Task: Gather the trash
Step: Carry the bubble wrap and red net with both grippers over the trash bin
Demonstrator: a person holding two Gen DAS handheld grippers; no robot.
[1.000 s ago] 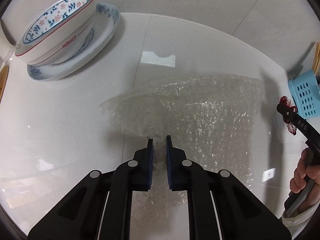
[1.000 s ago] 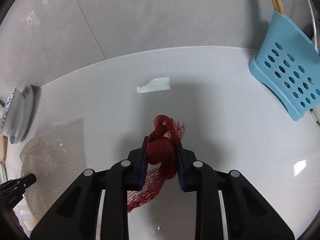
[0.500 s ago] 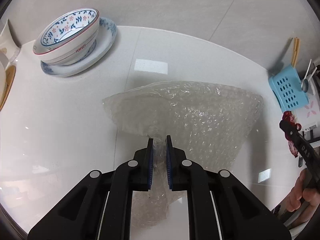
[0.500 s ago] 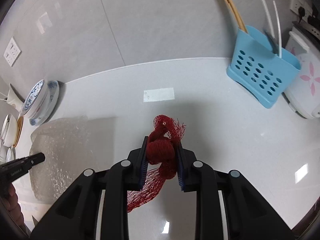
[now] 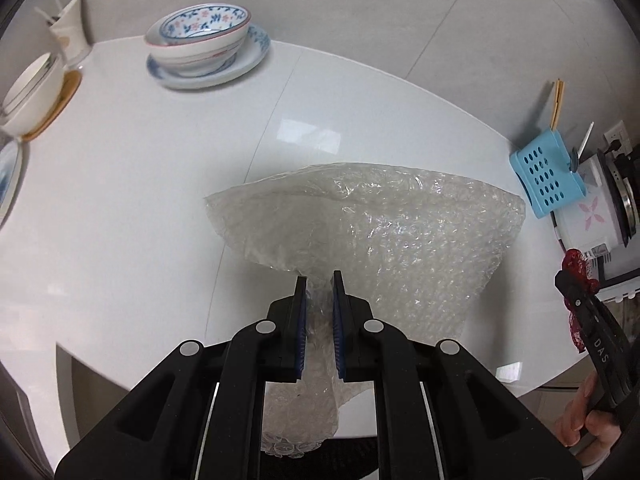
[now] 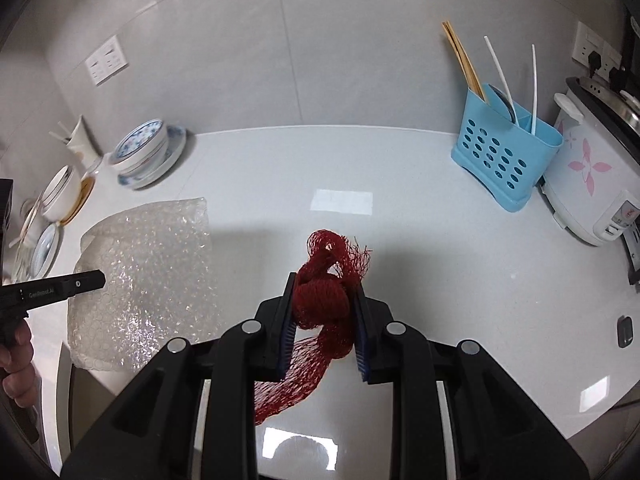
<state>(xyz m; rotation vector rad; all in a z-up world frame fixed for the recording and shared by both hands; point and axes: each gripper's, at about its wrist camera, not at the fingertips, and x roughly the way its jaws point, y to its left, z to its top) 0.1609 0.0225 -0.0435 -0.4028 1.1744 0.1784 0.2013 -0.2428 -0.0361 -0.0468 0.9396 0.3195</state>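
My left gripper (image 5: 319, 280) is shut on a clear sheet of bubble wrap (image 5: 392, 232) and holds it above the white counter (image 5: 140, 184); the sheet fans out ahead of the fingers and hangs down below them. It also shows in the right wrist view (image 6: 148, 276), with the left gripper (image 6: 96, 280) at its left side. My right gripper (image 6: 325, 284) is shut on a bunched red mesh net bag (image 6: 324, 296), whose tail hangs down between the fingers. The right gripper (image 5: 576, 280) with red mesh shows at the right edge of the left wrist view.
A floral bowl on a plate (image 5: 200, 36) stands at the back left, with more bowls (image 5: 32, 96) and a cup (image 5: 72, 36) further left. A blue utensil caddy (image 6: 504, 152) and a white rice cooker (image 6: 596, 172) stand at the right. Tiled wall behind.
Both grippers have risen and pulled back from the counter with their loads still held. The bubble wrap has lifted off the counter, and more of the counter and its front edge shows.
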